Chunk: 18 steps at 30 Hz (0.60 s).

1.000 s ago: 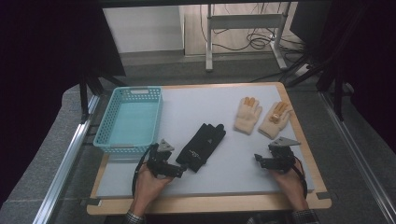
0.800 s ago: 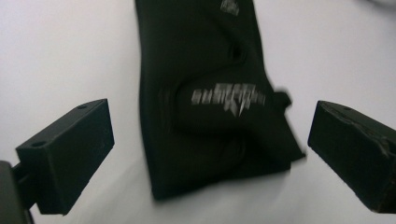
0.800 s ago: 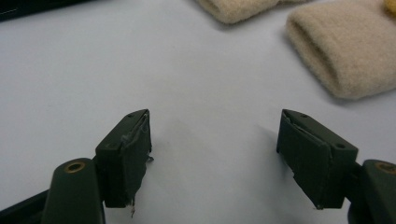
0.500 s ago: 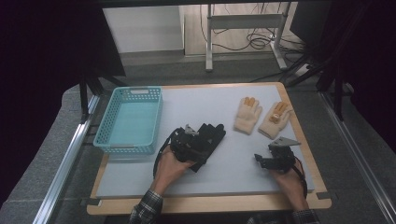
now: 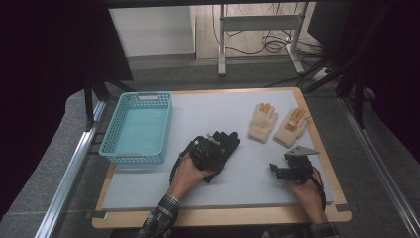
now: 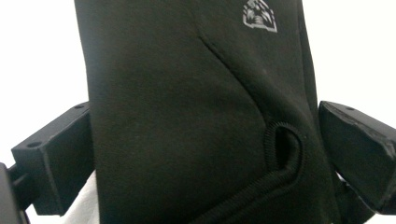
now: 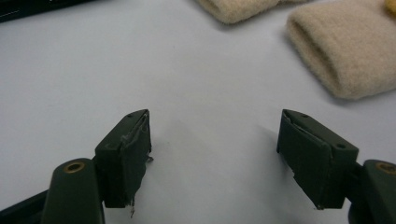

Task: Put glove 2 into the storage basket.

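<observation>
Near edge of table [image 5: 148,196]: right hand-held gripper [image 5: 275,170] sits toward the right corner, jaws spread, nothing between them. Left hand-held gripper [image 5: 212,148] at mid-table, jaws straddling the black glove [image 6: 187,116] on either side; whether the pads press it cannot be told. Beyond: two beige gloves [image 5: 262,122] far right, blue basket [image 5: 137,130] left edge.

The soft black fabric glove [image 6: 196,116] bears a small silver-grey emblem. The perforated plastic basket [image 5: 136,129] is turquoise, and two knitted cream gloves [image 5: 262,124] have orange fingertips on the pale grey table mat [image 5: 208,106].
</observation>
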Each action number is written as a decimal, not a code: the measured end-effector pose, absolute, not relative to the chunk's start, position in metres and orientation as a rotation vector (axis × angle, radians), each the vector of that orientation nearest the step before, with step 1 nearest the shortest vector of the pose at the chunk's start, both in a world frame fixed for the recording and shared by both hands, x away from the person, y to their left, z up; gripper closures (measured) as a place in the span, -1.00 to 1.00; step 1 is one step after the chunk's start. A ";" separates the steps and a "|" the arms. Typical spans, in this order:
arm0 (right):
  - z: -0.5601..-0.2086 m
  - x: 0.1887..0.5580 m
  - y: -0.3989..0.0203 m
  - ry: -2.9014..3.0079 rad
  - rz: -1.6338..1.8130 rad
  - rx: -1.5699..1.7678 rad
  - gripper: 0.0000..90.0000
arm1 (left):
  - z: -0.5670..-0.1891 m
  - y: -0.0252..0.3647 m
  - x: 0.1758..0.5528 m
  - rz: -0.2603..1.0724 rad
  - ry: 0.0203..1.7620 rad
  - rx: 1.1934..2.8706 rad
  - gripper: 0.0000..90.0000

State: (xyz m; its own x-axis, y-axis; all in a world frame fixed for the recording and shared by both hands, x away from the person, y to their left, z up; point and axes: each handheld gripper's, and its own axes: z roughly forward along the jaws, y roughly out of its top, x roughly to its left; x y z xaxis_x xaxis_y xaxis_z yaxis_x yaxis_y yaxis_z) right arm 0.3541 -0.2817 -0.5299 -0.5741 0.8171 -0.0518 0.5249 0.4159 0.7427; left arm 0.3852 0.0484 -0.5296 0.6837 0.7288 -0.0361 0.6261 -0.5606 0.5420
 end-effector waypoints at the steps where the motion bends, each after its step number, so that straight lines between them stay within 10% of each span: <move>1: -0.530 0.354 -0.282 2.268 0.974 1.145 -0.43 | -0.529 0.048 0.385 0.260 1.042 2.373 -1.00; 18: -0.530 0.354 -0.282 2.269 0.973 1.144 -0.43 | -0.512 0.067 0.388 0.276 1.068 2.355 0.34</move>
